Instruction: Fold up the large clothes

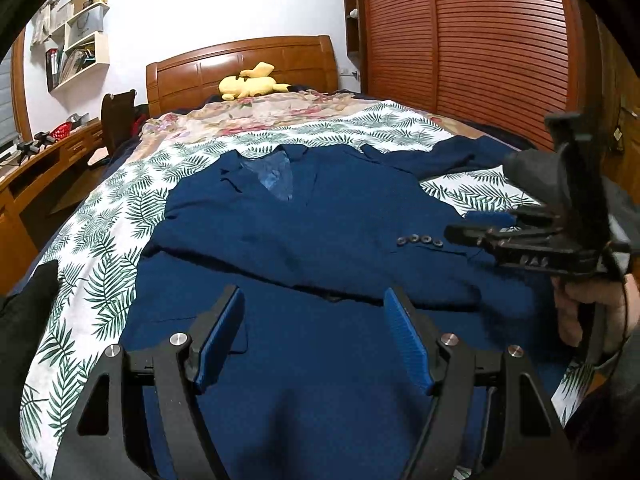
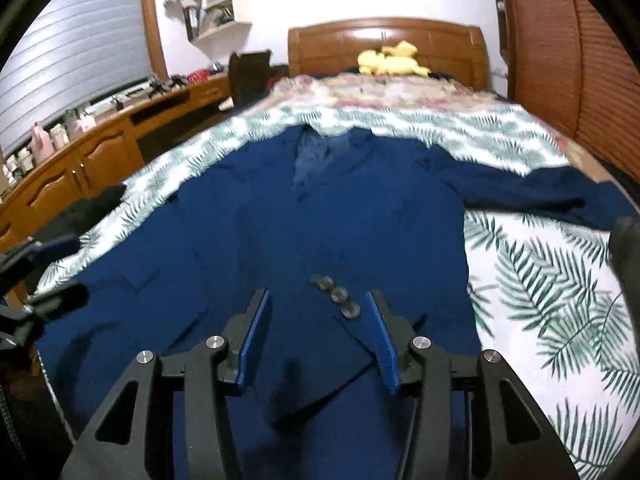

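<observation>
Hovering open — right gripper (image 2: 316, 332) over blue jacket (image 2: 320, 220) cuff.

matt navy cloth jacket (image 1: 304, 224), glossy wood headboard (image 1: 256, 64), ribbed blue pads (image 2: 380, 340), fuzzy yellow plush (image 1: 250, 82).

Jacket (image 1: 304, 232) flat on bedspread (image 1: 100, 248), collar toward headboard (image 1: 240, 68), plush toy (image 1: 250, 82) behind it

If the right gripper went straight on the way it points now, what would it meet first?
Most likely the folded-over sleeve cuff of the blue jacket, near its cuff buttons. The right gripper is open; depth is uncertain.
</observation>
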`<state>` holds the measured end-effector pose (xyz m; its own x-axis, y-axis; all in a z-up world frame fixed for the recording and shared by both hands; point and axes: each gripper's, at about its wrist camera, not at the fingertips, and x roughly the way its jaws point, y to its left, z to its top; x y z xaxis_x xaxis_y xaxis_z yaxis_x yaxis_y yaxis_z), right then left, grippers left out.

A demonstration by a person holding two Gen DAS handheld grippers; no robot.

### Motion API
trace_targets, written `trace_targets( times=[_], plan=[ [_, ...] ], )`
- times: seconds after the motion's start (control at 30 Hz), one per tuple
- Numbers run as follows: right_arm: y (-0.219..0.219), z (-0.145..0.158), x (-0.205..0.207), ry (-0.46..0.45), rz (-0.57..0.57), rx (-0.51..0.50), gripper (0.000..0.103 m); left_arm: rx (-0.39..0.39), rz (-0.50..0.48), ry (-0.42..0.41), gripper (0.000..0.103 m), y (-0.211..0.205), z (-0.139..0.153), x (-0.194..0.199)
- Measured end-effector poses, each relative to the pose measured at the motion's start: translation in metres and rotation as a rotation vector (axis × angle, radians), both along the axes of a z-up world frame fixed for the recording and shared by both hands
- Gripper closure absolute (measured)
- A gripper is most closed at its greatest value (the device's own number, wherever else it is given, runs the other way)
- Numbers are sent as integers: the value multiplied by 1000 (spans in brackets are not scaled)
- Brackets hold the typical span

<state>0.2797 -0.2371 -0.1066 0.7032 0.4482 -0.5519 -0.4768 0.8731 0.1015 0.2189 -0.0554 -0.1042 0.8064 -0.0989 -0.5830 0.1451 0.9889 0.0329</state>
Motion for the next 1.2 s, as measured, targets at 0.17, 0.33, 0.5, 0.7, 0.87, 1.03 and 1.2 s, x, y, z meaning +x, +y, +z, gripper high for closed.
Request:
trace_targets(
  times=[0.17,0.33,0.5,0.7,0.87,1.03,1.2],
  plan=[
    [4,-18,16,79,5,-10,53,11,-15,-20,30,-3,14,3],
    [9,-22,25,109,13,-7,53,40,-12,-60,30,-7,22,16],
    [14,-22,25,110,11,-10,53,-17,-18,-64,30,-5,16,44],
    [13,-25,18,99,6,-15,53,-59,7,-52,30,4,-10,83],
    [13,-26,15,85,5,-16,53,-94,-25,21,30,4,-36,99],
    [8,-26,13,72,-3,2,53,-67,-53,34,30,-8,-46,101],
    [0,-24,9,58,-4,32,53,-57,-52,30,30,-10,-48,99]
  ],
)
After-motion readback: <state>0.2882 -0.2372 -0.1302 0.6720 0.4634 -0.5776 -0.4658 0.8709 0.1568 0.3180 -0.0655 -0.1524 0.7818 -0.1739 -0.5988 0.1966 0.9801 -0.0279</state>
